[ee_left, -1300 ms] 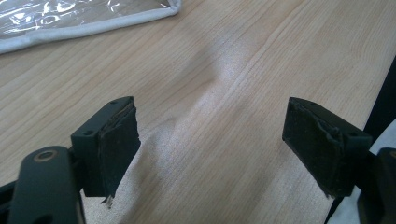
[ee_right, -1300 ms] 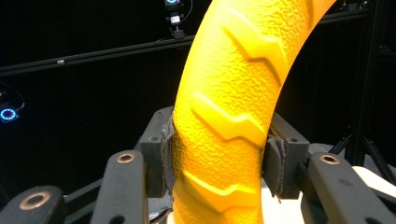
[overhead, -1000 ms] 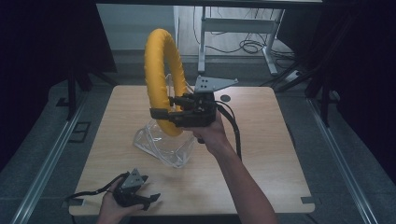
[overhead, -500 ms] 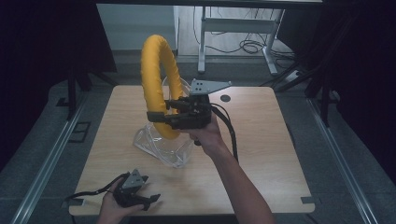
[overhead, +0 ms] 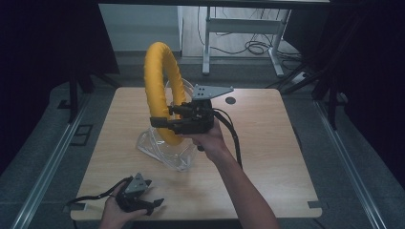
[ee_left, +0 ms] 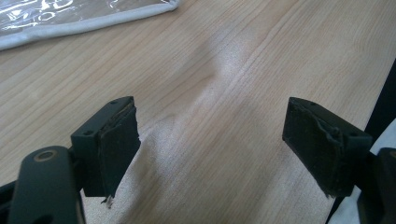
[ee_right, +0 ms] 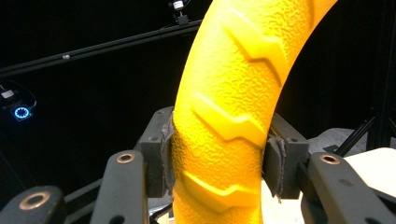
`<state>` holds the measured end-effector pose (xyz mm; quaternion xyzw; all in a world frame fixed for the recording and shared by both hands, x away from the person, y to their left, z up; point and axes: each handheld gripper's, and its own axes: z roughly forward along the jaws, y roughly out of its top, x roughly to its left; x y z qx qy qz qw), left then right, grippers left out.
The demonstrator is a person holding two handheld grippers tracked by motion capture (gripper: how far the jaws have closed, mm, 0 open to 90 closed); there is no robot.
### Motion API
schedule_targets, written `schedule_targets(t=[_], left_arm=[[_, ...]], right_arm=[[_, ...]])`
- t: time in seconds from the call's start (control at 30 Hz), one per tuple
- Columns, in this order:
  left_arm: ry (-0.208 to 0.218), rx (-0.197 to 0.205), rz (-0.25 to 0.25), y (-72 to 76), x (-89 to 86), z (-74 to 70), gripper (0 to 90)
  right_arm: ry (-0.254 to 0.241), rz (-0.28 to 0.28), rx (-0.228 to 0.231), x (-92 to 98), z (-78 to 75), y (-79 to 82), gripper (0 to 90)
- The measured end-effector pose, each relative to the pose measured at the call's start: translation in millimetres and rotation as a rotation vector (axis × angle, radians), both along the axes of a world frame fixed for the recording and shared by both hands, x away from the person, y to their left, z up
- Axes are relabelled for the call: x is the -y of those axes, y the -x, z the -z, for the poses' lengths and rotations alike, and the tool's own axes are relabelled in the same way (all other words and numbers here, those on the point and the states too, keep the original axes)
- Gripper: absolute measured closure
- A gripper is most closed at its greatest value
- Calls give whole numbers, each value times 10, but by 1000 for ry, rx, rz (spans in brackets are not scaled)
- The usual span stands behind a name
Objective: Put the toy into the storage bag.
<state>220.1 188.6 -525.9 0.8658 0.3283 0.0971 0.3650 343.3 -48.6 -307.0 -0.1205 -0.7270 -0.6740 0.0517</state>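
Yellow ring (overhead: 160,90) is what I am holding up with my right gripper (overhead: 162,125). The ring stands on its edge, up in the air above the middle of the wooden table (overhead: 267,143). In the right gripper view, both black jaws press hard on the ring (ee_right: 229,121), one on each side, near its bottom part. The ring has a bumpy skin and raised zigzag marks on it. My right hand (overhead: 207,140) holds the gripper from behind, and a black cable hangs down from it.

Just under the ring sits a clear plastic bag (overhead: 162,150) on the table. The bottom of the ring is close to the bag, but I cannot tell if they touch.

My left gripper (overhead: 153,204) is well away from the ring, down near the front edge of the table, held in my left hand (overhead: 119,212). In the left gripper view its jaws stand wide apart with nothing between them, just the bare table (ee_left: 210,93). A corner of the clear bag (ee_left: 70,18), with its pale edge, lies farther off.
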Motion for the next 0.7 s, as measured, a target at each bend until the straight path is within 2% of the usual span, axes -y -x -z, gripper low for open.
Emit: schedule_targets(t=[0.17, 0.7], left_arm=[[0, -1, 1, -1, 2, 2, 185], [2, -6, 3, -2, 9, 11, 184]], right_arm=[[4, 5, -3, 10, 41, -18, 513], [18, 15, -54, 22, 271, -103, 513]])
